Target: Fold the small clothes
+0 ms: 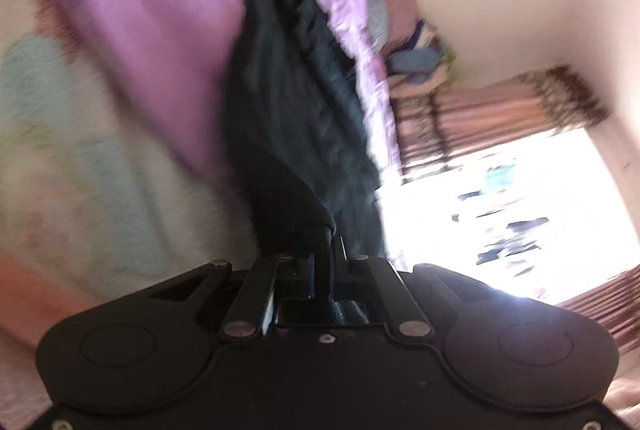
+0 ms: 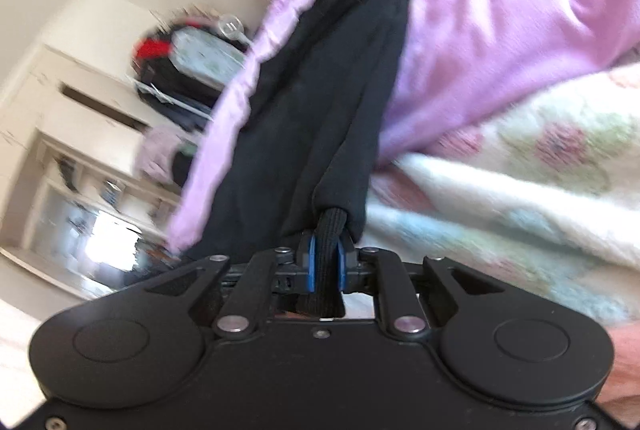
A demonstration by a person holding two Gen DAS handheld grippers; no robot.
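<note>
Left hand-held gripper (image 1: 326,250): pressed together on a bunched edge of the black garment (image 1: 296,101), which runs straight away from its tips.
Right hand-held gripper (image 2: 325,250): blue pads (image 2: 310,262) pinch a thick ribbed band of the same black garment (image 2: 320,101).
Black garment: gathered into long folds, stretched from each hand-held gripper out over the purple sheet (image 1: 152,9).
Purple sheet: under and beside the garment, crumpled, lying on the bed.
Blanket (image 2: 520,157): pale, with pink and green flowers, just beside the sheet and near the right hand-held gripper.
Pile of clothes (image 1: 420,65): blue and white, past the sheet's far edge.
Curtain (image 1: 480,117): striped, beside a bright window.
Shelves (image 2: 80,133): white, cluttered, blurred, well apart.
</note>
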